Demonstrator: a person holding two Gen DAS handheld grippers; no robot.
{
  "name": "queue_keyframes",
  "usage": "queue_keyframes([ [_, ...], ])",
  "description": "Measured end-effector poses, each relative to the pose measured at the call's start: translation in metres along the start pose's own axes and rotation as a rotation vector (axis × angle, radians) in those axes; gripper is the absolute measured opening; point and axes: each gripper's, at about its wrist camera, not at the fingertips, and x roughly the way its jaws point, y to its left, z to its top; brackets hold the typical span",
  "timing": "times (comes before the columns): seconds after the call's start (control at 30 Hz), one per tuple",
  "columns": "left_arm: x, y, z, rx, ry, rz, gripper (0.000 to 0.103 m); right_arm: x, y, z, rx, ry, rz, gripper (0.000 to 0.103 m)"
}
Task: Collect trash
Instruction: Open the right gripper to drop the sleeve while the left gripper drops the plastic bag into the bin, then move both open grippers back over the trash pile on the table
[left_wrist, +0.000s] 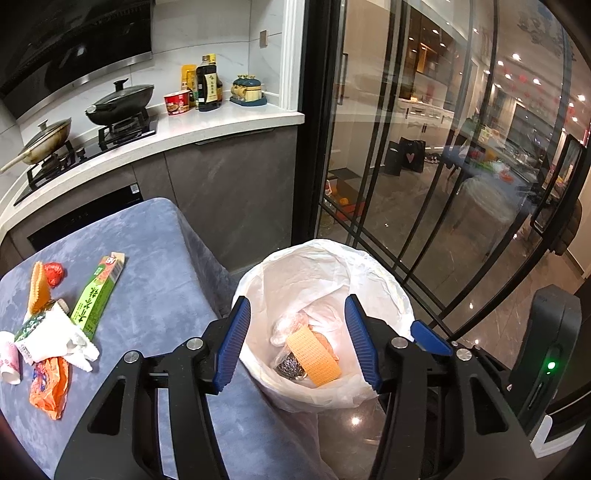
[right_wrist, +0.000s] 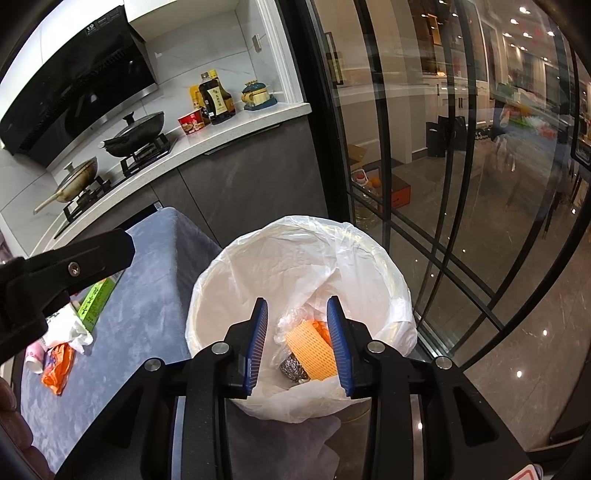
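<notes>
Kitchen cabinets and a glass sliding door stood behind a low worktop (left_wrist: 155, 266) draped in a blue-grey cloth, with a white-lined bin (left_wrist: 400, 295) on the floor just beside its edge. Both tools hung over the bin's mouth: the left tool (left_wrist: 297, 343) had its jaws spread with nothing between them, and the right tool (right_wrist: 297, 341) stood partly spread, also empty. Down in the liner lay a yellow ridged cloth (right_wrist: 308, 349), a steel scourer (right_wrist: 293, 367) and some clear wrap. This looked like the drop step of a run just finished. Trash still lay on the worktop: a green box (left_wrist: 96, 293), a white crumpled bag (left_wrist: 55, 338), an orange wrapper (left_wrist: 50, 384), a paper cup (left_wrist: 8, 360) and a second yellow cloth (left_wrist: 38, 288). The next move probably called for swinging one tool back over the worktop, jaws wide, to pinch one piece.
</notes>
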Motion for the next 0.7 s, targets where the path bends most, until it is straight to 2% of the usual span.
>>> queue_keyframes([
  [0.1,-0.009,0.012,-0.002,-0.022,-0.015,0.019,0.062,-0.005,0.009,0.001,-0.016,-0.010,0.010,0.037],
  [0.3,-0.022,0.044,-0.008,-0.074,-0.022,0.058,0.064,-0.012,0.030,-0.002,-0.054,-0.013,0.040,0.037],
  [0.43,-0.032,0.075,-0.018,-0.128,-0.023,0.111,0.074,-0.015,0.049,-0.005,-0.081,-0.016,0.058,0.046],
  [0.63,-0.045,0.129,-0.037,-0.216,-0.001,0.203,0.079,-0.014,0.085,-0.013,-0.132,-0.003,0.101,0.050],
  [0.7,-0.050,0.147,-0.044,-0.251,0.002,0.228,0.085,-0.014,0.100,-0.016,-0.149,0.002,0.116,0.051],
])
